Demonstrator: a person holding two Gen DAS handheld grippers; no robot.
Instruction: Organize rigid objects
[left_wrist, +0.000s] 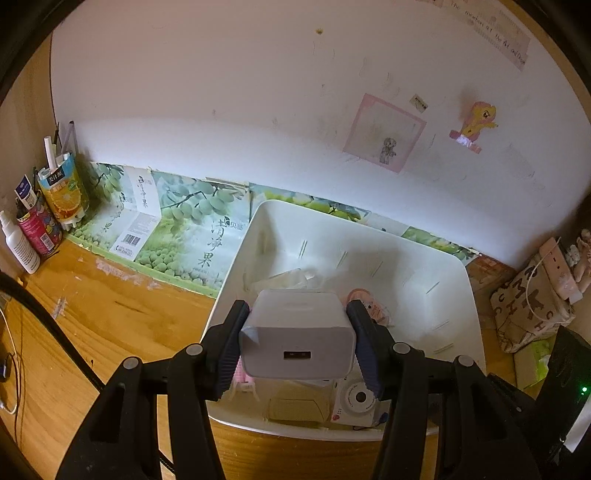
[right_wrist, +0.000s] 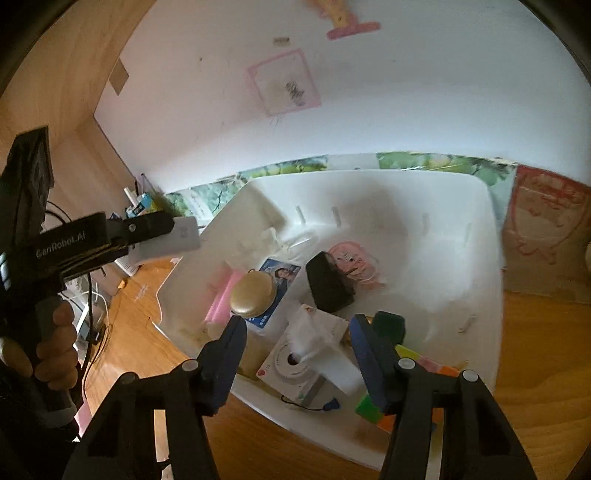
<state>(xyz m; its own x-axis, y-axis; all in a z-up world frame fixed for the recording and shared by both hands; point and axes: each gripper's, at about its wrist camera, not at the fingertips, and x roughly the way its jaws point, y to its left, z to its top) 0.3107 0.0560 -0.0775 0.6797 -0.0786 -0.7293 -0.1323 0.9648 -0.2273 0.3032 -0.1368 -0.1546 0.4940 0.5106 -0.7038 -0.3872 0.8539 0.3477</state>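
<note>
A white USB charger block (left_wrist: 295, 332) sits between the pads of my left gripper (left_wrist: 298, 308), which is shut on it and hangs over the near rim of a white plastic bin (left_wrist: 461, 295). In the right wrist view that gripper (right_wrist: 147, 225) and the charger (right_wrist: 181, 236) hover at the bin's (right_wrist: 480, 229) left edge. My right gripper (right_wrist: 297, 325) stands open above the bin's near side, its pads touching nothing. Below it lie a white instant camera (right_wrist: 291, 365), a blurred white piece (right_wrist: 314, 339), a gold round case (right_wrist: 253, 295), a black block (right_wrist: 328, 284) and a coloured cube (right_wrist: 373, 406).
The bin stands on a wooden desk (left_wrist: 110, 314) against a white wall. Cups with pens (left_wrist: 62, 192) and a spray bottle (left_wrist: 18, 243) crowd the far left corner. A patterned bag (left_wrist: 528, 310) and a black device (left_wrist: 569, 373) stand to the right. A person's hand (right_wrist: 55, 332) holds the left gripper.
</note>
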